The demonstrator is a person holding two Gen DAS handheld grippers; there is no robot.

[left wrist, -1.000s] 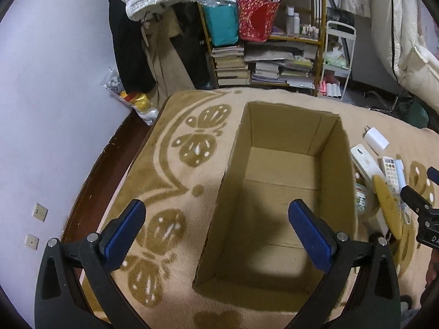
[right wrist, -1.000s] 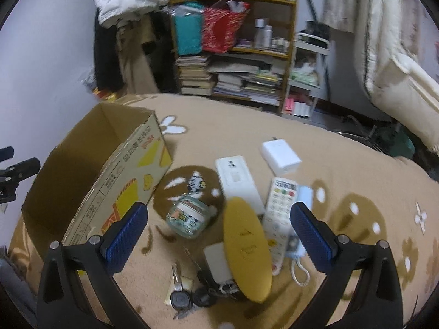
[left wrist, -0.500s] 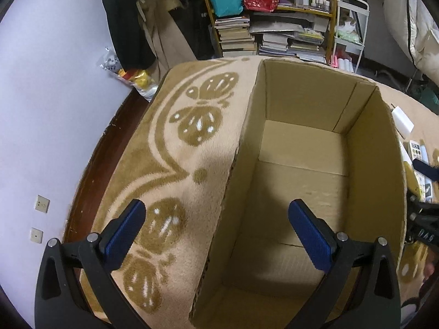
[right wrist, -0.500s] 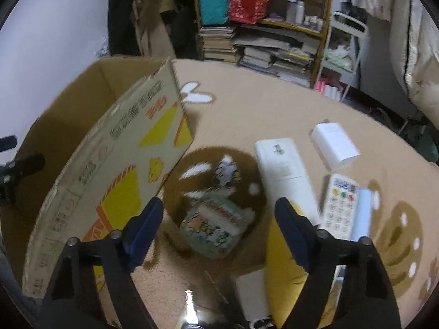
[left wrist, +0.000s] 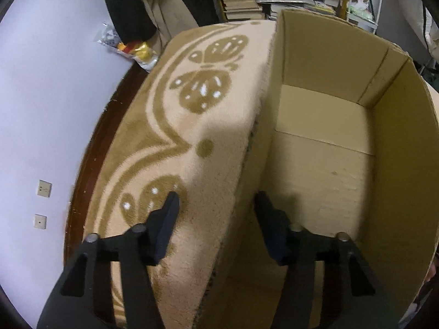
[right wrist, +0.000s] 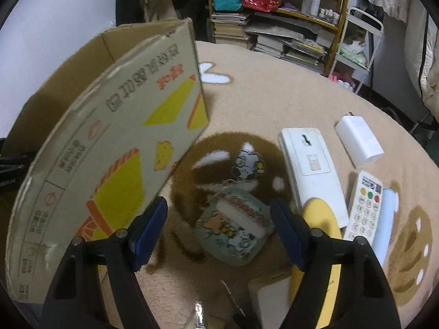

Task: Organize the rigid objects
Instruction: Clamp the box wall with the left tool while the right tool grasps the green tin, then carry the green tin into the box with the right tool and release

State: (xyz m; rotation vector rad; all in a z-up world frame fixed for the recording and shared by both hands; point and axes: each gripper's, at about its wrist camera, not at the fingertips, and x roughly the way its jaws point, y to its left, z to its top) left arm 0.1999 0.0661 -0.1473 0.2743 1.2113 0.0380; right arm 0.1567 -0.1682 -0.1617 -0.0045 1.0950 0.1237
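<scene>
Left tool [left wrist: 216,205], jaws just closing, straddles the box [left wrist: 329,142] wall without touching it; right tool [right wrist: 219,211] brackets the tin [right wrist: 233,227] at lower centre, ungripped.

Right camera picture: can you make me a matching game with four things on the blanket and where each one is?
Things:
1. box
2. tin
3. charger
4. keypad remote

Places:
A. between the two blue tips of the right tongs
B. far right, beyond the keypad remote
C. standing at the left
D. right of the big white remote, beside a pale blue tube

Pairs: 1-C, 2-A, 3-B, 4-D
</scene>
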